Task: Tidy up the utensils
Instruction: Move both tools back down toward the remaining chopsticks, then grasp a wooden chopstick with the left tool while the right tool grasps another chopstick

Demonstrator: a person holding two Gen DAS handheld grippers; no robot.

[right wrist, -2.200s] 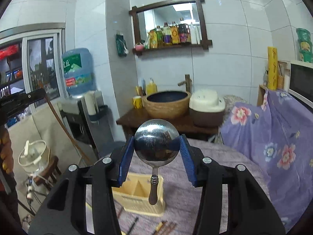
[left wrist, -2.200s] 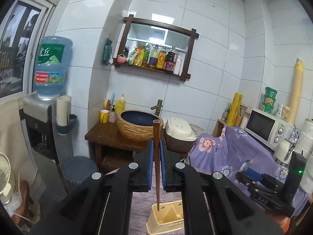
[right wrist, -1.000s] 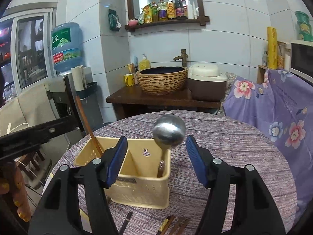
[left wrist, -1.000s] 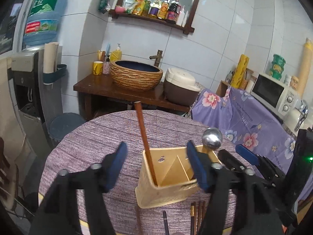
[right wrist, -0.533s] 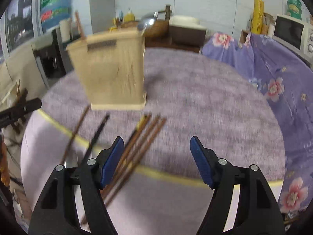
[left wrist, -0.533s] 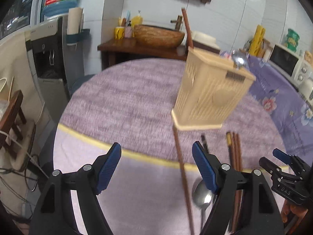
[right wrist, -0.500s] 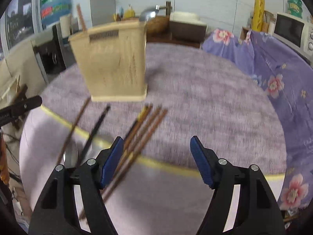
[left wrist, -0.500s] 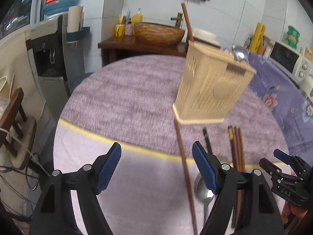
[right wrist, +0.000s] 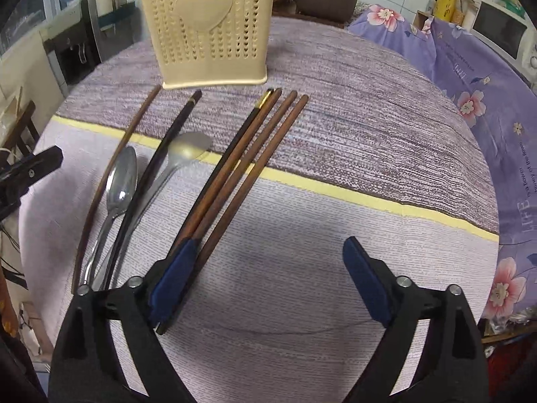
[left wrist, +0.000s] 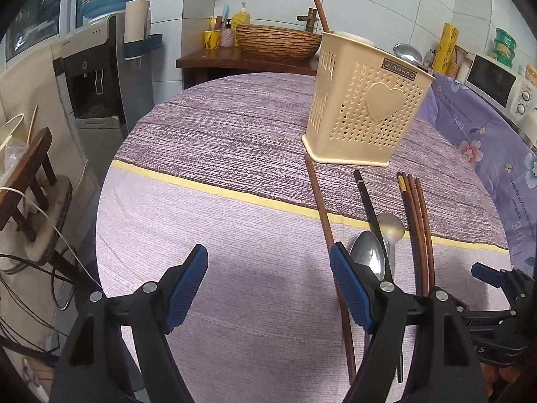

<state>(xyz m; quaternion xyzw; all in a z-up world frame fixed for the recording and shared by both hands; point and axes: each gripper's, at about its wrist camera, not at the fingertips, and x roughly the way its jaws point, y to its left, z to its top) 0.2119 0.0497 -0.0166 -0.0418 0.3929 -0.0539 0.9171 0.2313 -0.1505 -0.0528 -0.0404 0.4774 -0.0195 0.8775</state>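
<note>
We see the cream utensil holder (left wrist: 365,107) upright on the table (left wrist: 208,208), holding one brown chopstick (left wrist: 318,0) and a spoon (left wrist: 407,54); only our left view shows those. Loose chopsticks (right wrist: 248,154) and two spoons (right wrist: 122,178) lie before it. Our left gripper (left wrist: 268,285) and right gripper (right wrist: 268,278) gape wide, empty.

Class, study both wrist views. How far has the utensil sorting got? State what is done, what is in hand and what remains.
Done: a brown chopstick and a steel spoon stand in the beige holder.
In hand: nothing. The left gripper and the right gripper are open.
Left on the tablecloth: shiny spoon, matte spoon, lone brown chopstick, black chopstick, bundle of four chopsticks.
</note>
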